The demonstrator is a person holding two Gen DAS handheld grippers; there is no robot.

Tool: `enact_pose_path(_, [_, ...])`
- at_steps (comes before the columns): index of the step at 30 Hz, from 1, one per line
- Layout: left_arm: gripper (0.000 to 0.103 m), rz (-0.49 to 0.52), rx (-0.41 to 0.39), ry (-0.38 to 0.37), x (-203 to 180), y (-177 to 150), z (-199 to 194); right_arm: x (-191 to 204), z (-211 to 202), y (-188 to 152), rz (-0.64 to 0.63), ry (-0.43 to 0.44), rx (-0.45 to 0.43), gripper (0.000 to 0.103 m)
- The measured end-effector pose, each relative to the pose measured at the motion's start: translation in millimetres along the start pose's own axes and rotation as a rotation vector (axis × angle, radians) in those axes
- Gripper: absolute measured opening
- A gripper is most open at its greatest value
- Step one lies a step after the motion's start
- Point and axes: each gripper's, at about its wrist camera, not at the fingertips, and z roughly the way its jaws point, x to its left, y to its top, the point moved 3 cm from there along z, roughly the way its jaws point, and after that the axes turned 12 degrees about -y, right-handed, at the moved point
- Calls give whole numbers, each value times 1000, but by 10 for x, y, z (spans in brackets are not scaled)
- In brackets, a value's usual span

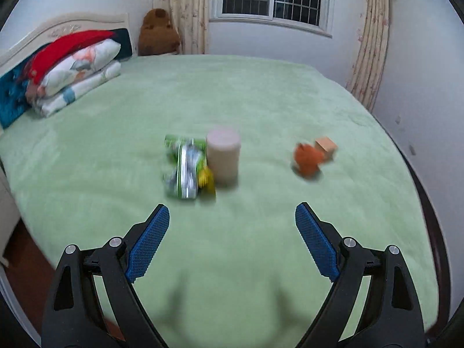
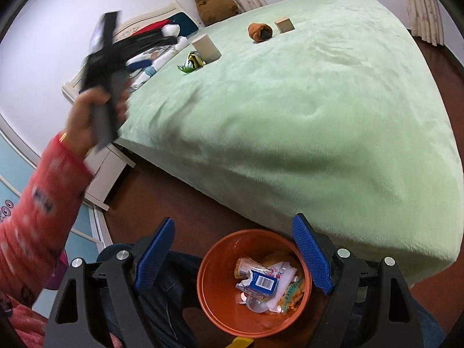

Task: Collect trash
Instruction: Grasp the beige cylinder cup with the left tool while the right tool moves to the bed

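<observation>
A crumpled green and silver snack wrapper (image 1: 185, 166) lies mid-bed, touching a beige paper cup (image 1: 224, 155). My left gripper (image 1: 232, 217) is open and empty, hovering above the green bedspread short of the wrapper. The wrapper (image 2: 192, 61) and cup (image 2: 206, 47) also show in the right wrist view. My right gripper (image 2: 233, 233) is open and empty, above an orange bin (image 2: 216, 298) on the floor that holds several wrappers (image 2: 265, 282).
An orange plush item (image 1: 307, 158) and a small wooden block (image 1: 326, 145) lie to the right on the bed (image 1: 261, 92). Folded bedding (image 1: 75, 69) and a brown teddy bear (image 1: 158, 32) sit by the headboard. A white nightstand (image 2: 105, 174) stands beside the bed.
</observation>
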Motion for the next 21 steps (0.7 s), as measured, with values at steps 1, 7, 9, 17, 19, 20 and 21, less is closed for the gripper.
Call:
enact_pose_path(1, [87,9,7,6,25,88,147,9,-13,31,-8,0,-9,81])
enact_pose_path(7, [87,47,53,71,162,433,738,32,-70,158,-44,-8,-52,82])
enact_pose_path(9, [87,52,82,112,209,485,945,13,-64,193,-39,-4,-53,82])
enact_pose_path(17, [47,32,119,155,314,536,1195,-57,4,300,-21,-3,-49,82])
enact_pose_path(19, [47,37,100,150,287,546,1137,-46,3,329,-27,-2,-52,82])
enact_pose_path(20, [47,32,93,141,277,559,1136,-39,-8,344,-30,-1,-55,82])
enact_pose_path(21, [47,26,85,128,276,573,1112,-26,-24,375,-35,0,-64,82])
